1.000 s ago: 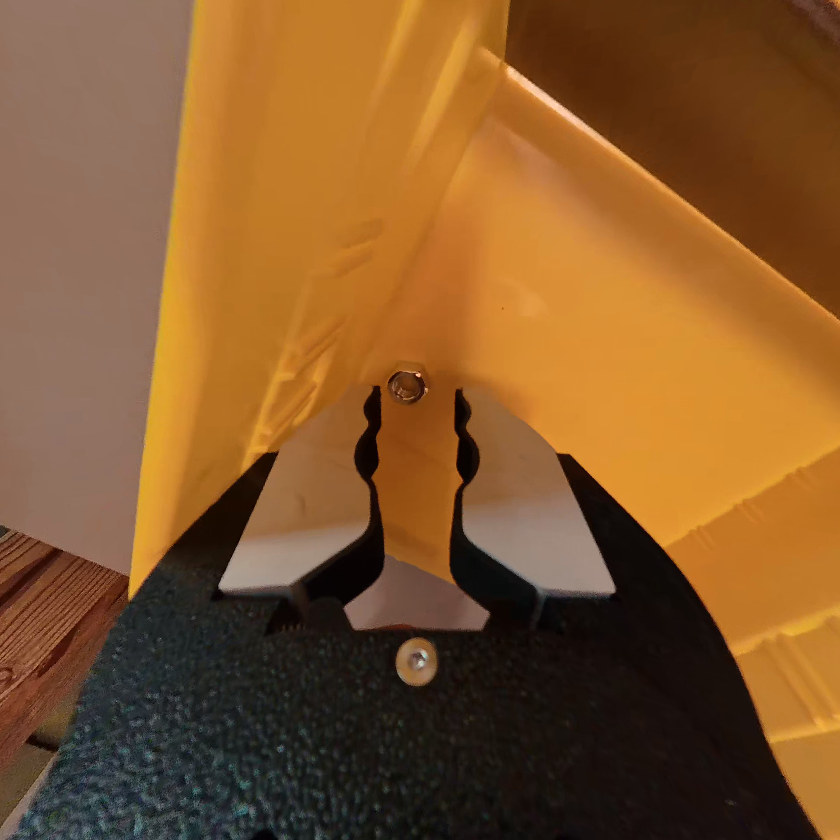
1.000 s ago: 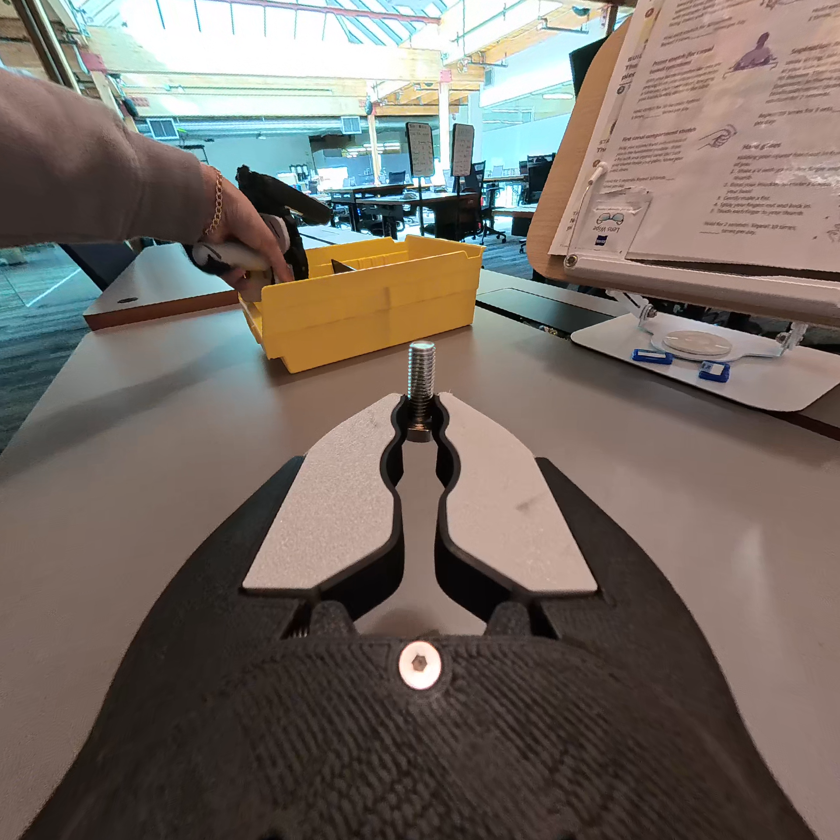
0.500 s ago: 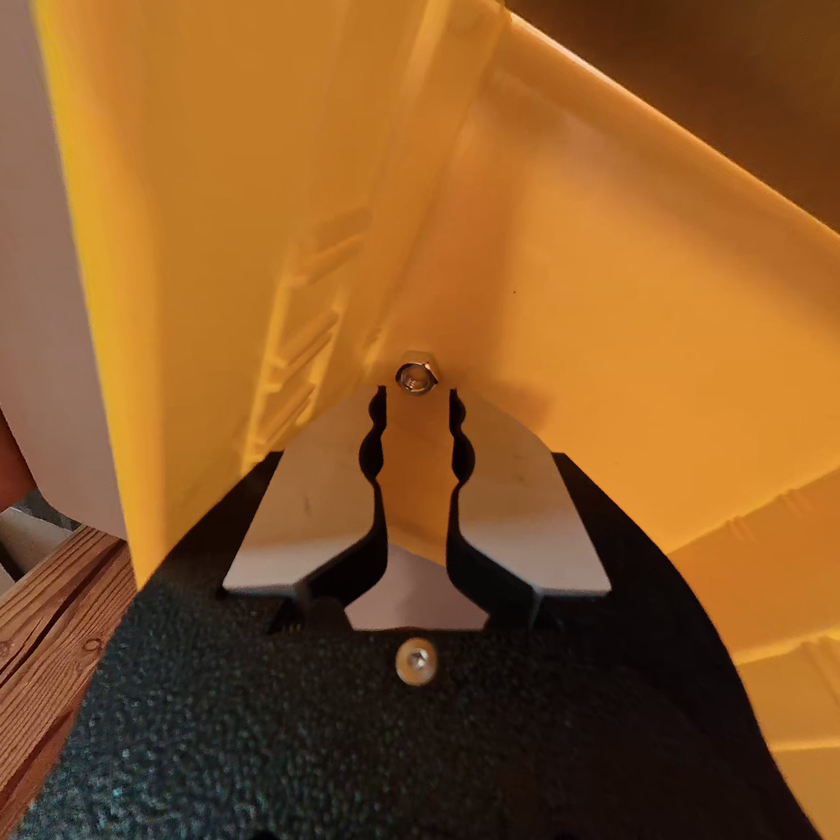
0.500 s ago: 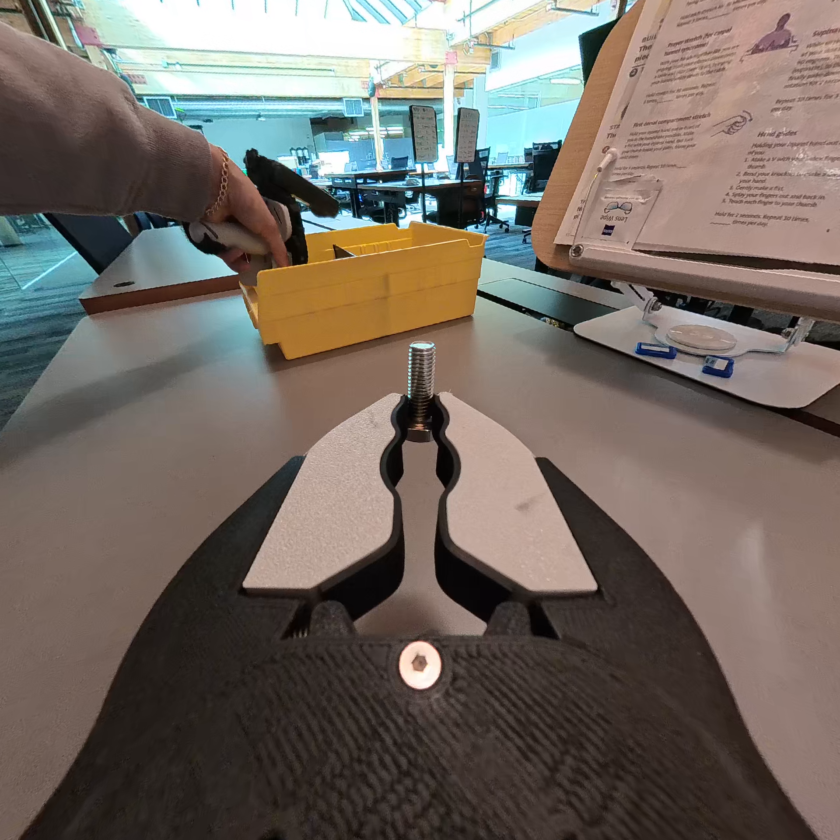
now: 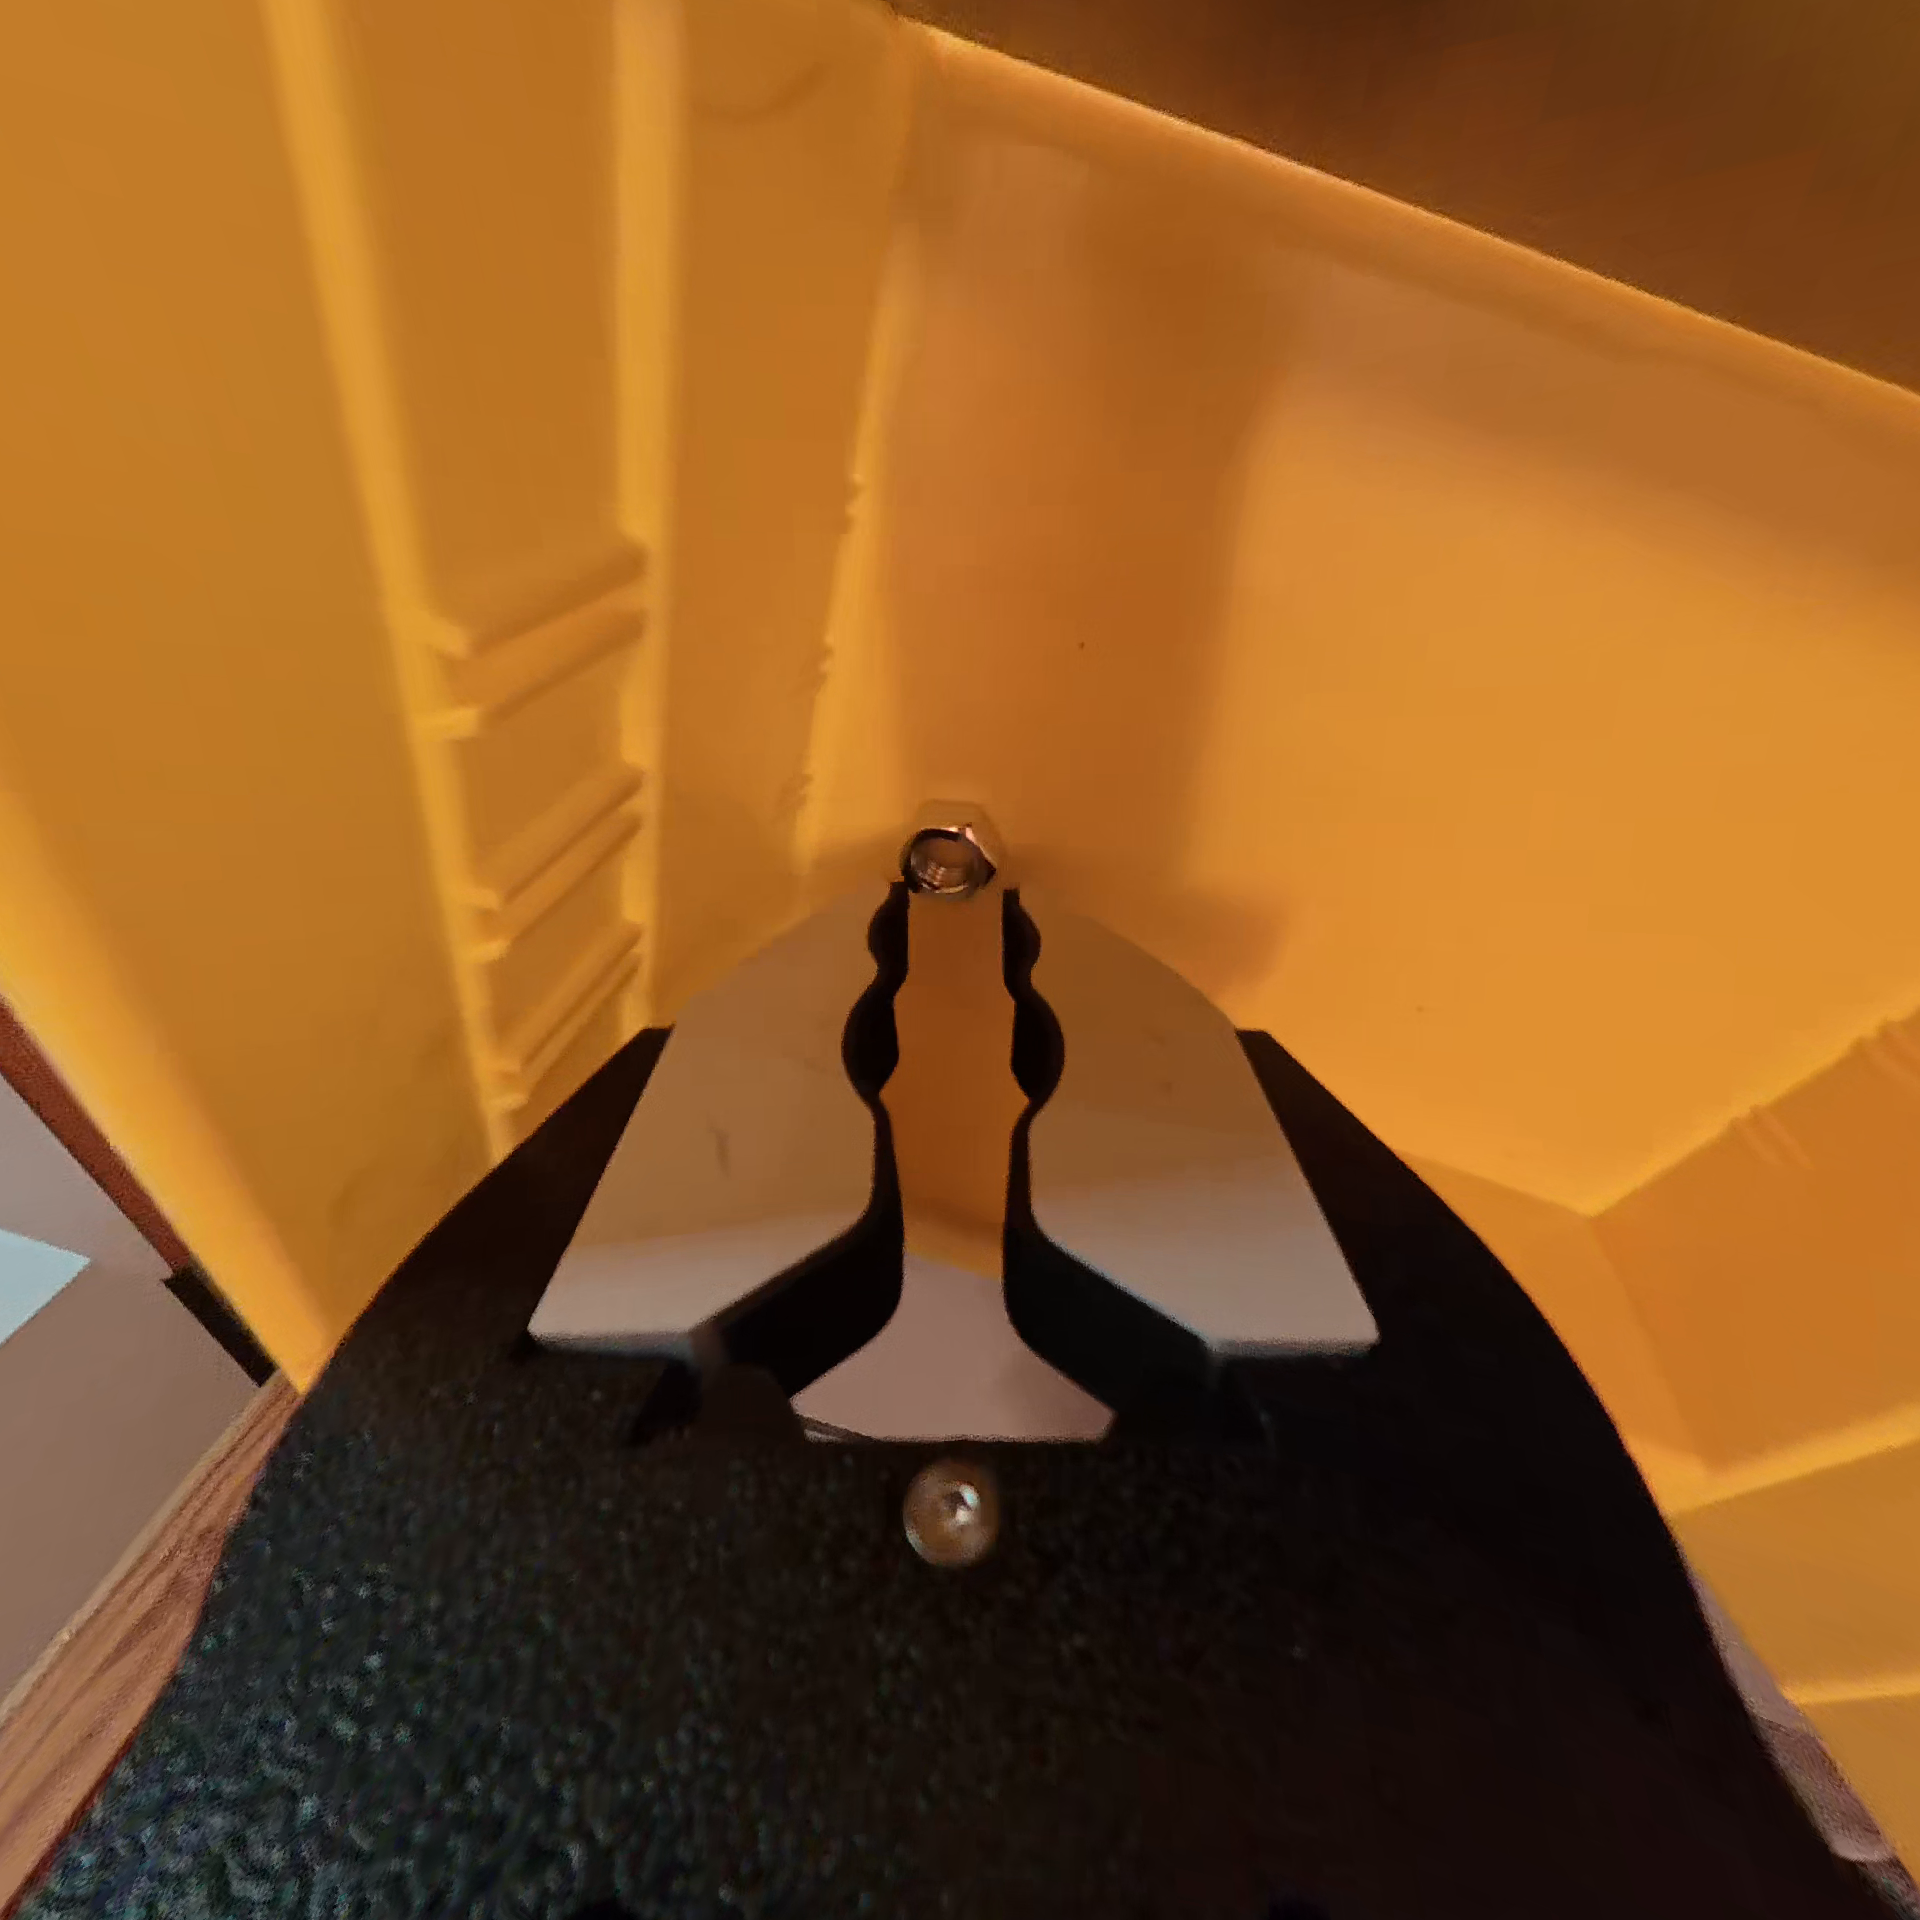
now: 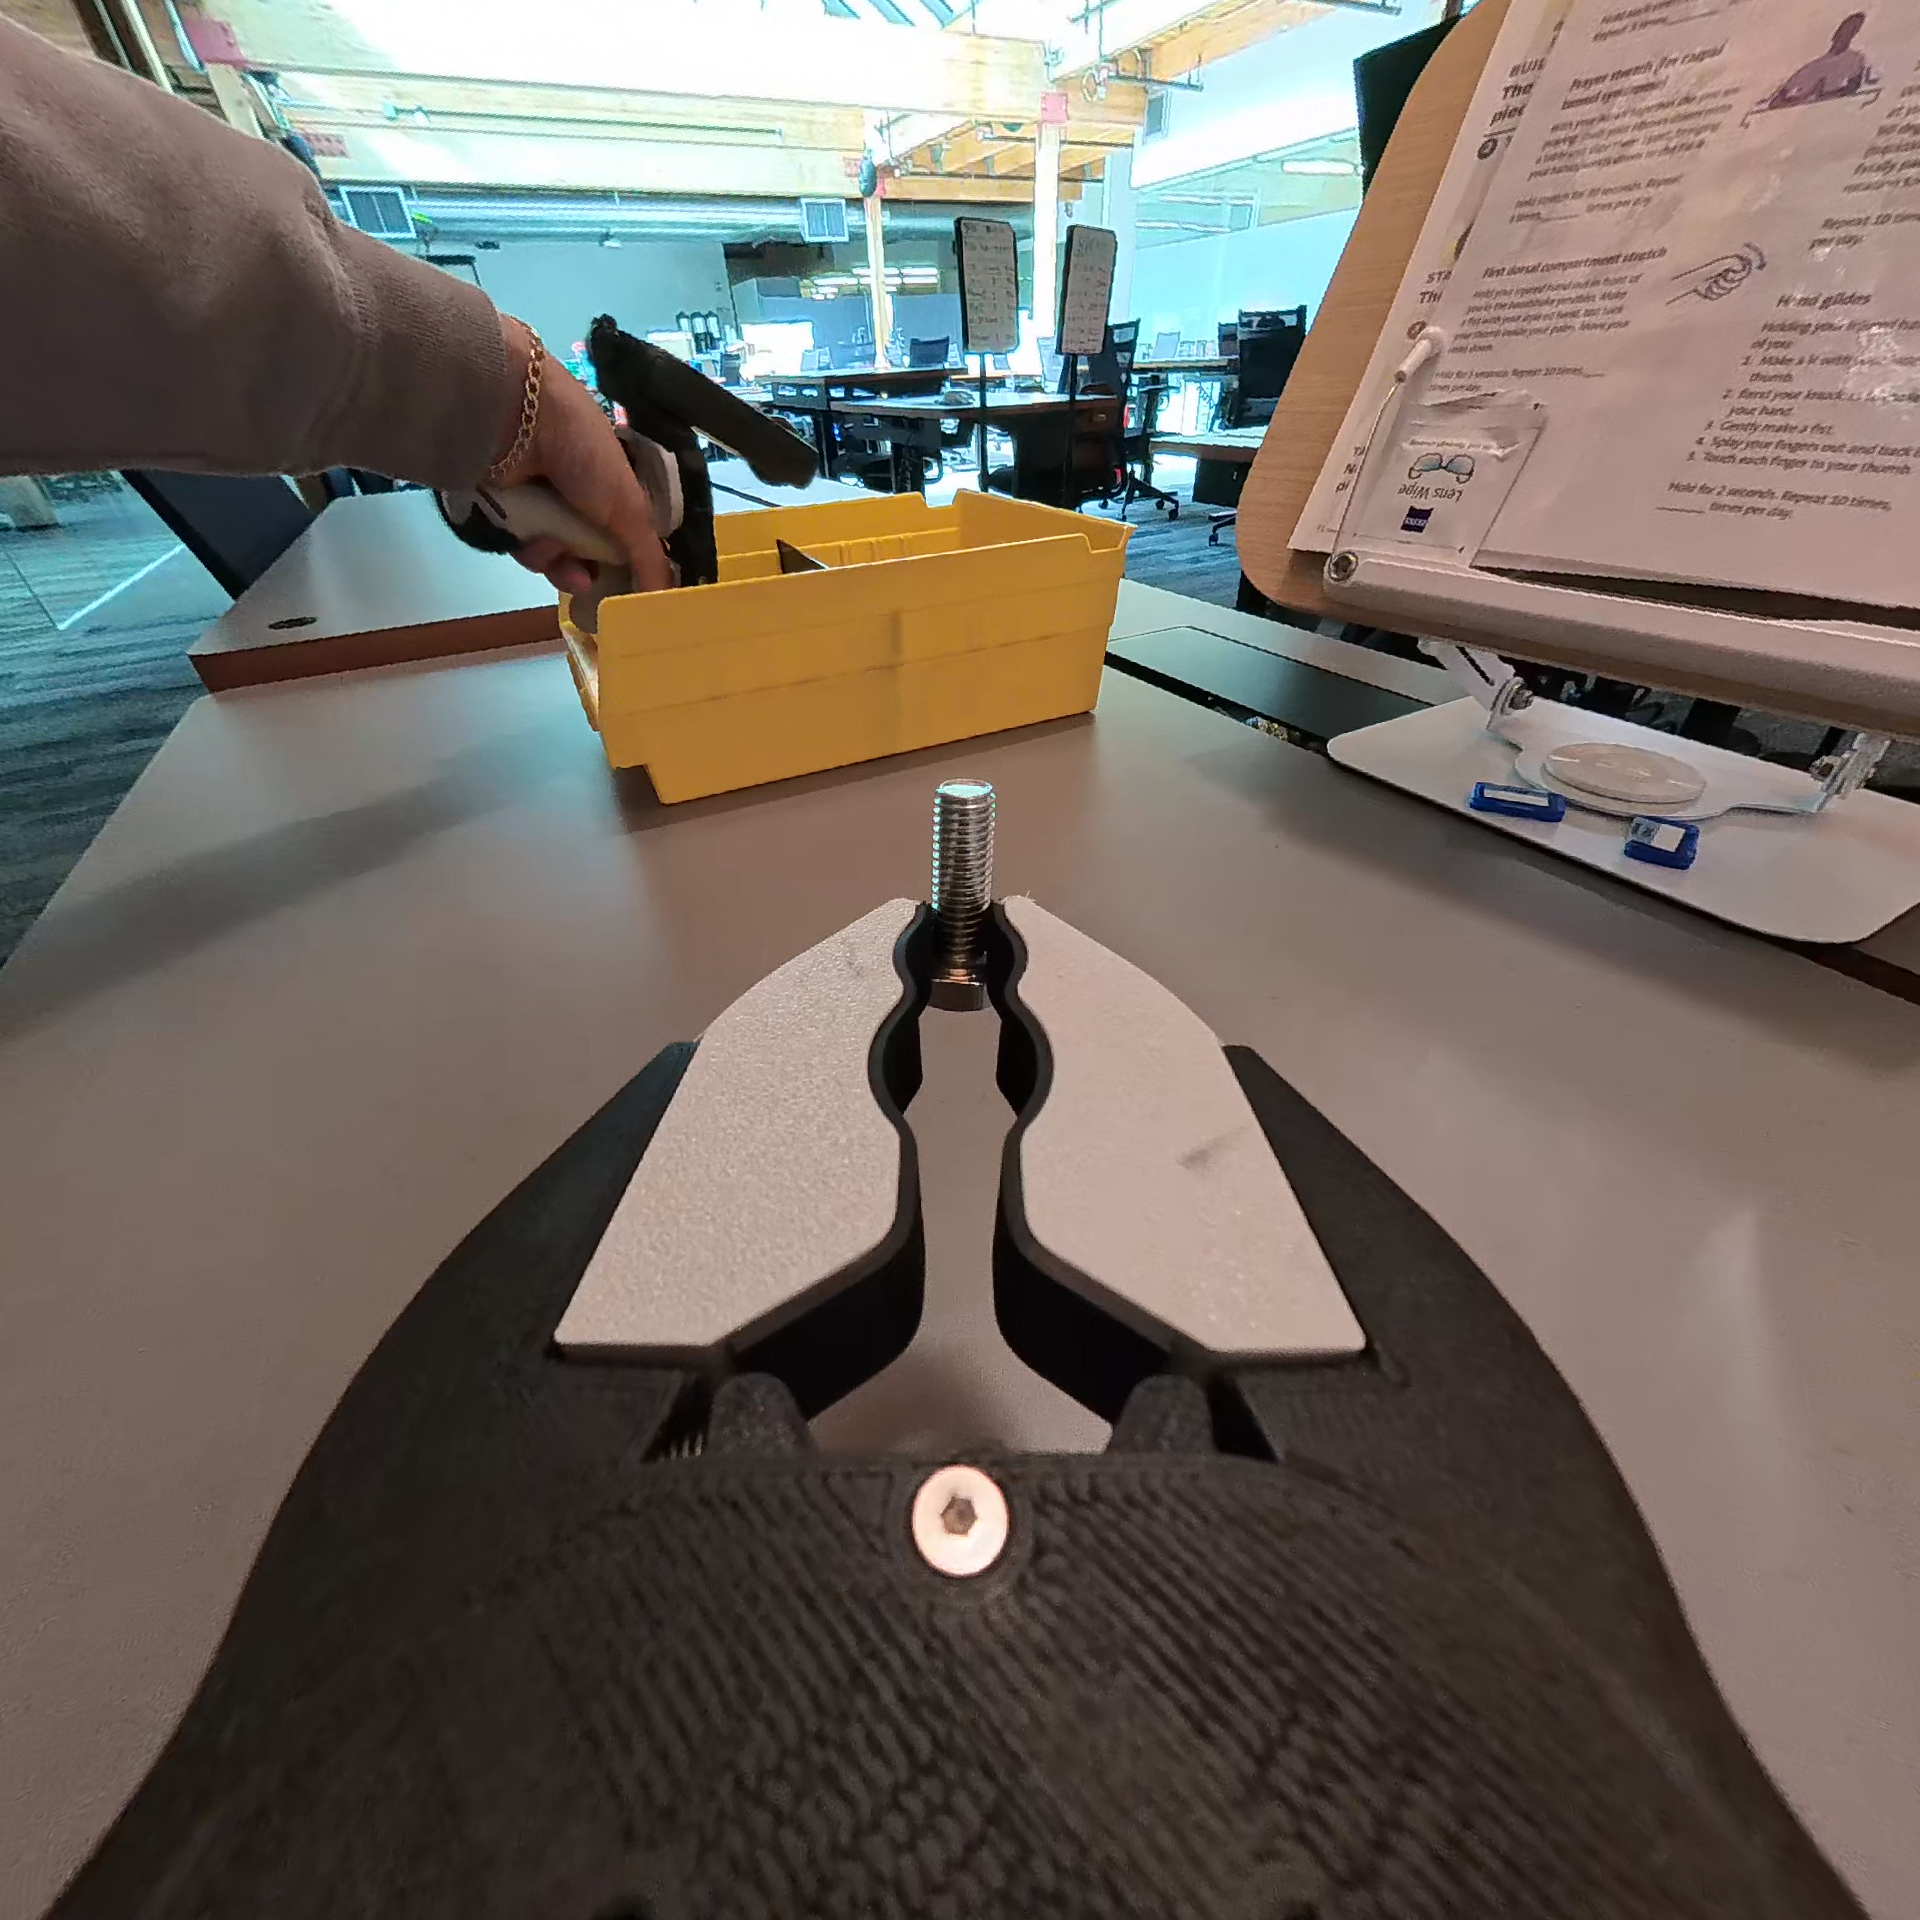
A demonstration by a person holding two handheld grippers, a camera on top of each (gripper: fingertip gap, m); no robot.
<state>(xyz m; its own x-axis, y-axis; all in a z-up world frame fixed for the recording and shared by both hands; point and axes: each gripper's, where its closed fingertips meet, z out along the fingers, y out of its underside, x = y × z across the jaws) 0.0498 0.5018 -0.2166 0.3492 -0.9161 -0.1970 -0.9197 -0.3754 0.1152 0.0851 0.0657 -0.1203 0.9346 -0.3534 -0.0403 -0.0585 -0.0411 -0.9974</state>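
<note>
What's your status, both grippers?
Right gripper shut on bolt, thread up, over grey table. Left gripper inside yellow bin, fingertips at a nut in the corner, grip unclear. Nothing in the way.

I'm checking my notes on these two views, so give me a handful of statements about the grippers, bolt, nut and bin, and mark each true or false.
1. The right gripper grips a bolt. True.
2. The bolt's thread points back toward the camera. False: it points away, head between the fingers.
3. The bin is blue. False: yellow.
4. The left gripper is inside the bin, by a nut. True.
5. The nut lies on the table. False: in the bin.
</note>
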